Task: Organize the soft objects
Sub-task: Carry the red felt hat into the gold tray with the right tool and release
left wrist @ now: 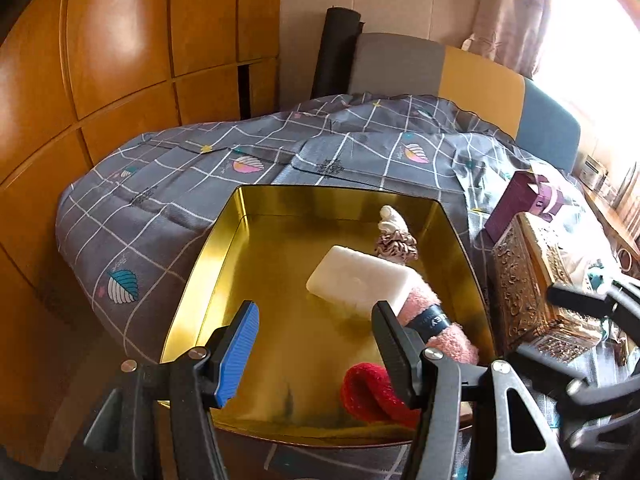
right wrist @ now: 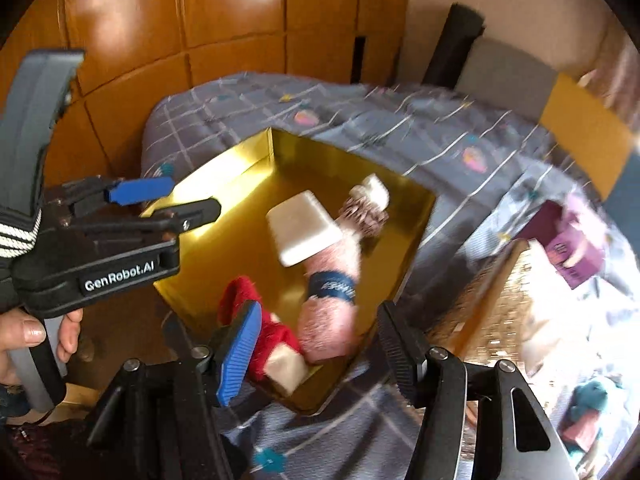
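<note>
Gold tin (left wrist: 460, 240): white sponge (left wrist: 360, 280), pink sock (left wrist: 440, 320), red sock (left wrist: 368, 392).

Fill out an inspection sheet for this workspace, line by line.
Surface: grey checked bedspread over a bed.
Job's things: gold tin holds a white block, pink fuzzy roll with dark band, red knit piece and a frilly scrunchie.
Clutter: ornate gold box, purple box, teal plush toy.
Grippers: left gripper open, empty, over the tin; right gripper open, nothing pressed between its pads.
Cables: nothing seen.
Surroundings: wooden wardrobe, curtain, bright window.
</note>
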The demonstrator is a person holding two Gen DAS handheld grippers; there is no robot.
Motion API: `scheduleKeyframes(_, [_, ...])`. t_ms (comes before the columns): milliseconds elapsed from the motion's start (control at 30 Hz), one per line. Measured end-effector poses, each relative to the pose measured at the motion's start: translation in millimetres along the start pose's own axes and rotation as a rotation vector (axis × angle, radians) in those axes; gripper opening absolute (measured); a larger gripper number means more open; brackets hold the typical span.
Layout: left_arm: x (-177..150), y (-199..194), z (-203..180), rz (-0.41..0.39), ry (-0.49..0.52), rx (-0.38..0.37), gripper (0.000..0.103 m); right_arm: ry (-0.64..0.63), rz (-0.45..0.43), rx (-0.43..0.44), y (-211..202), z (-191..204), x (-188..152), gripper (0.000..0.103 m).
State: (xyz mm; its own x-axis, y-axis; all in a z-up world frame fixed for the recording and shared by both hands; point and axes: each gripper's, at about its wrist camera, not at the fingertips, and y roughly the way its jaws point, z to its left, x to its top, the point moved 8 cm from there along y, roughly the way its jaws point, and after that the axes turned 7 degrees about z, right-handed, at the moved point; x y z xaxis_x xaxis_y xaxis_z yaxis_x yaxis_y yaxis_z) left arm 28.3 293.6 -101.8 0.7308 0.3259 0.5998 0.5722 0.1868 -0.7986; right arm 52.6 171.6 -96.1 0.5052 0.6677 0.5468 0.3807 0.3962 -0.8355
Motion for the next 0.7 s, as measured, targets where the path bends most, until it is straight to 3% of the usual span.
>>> scheduleKeyframes(333, [1,-9,-26,-0.014,0.067,-0.026,0.059,0.163,-0.151,-0.118,-52,-70,-4,0.071])
scheduleKeyframes(700, [1,-14,-52,-0.018,0.134,-0.045,0.059,0.371,-0.175,-0.310,-88,-178,-46,0.073])
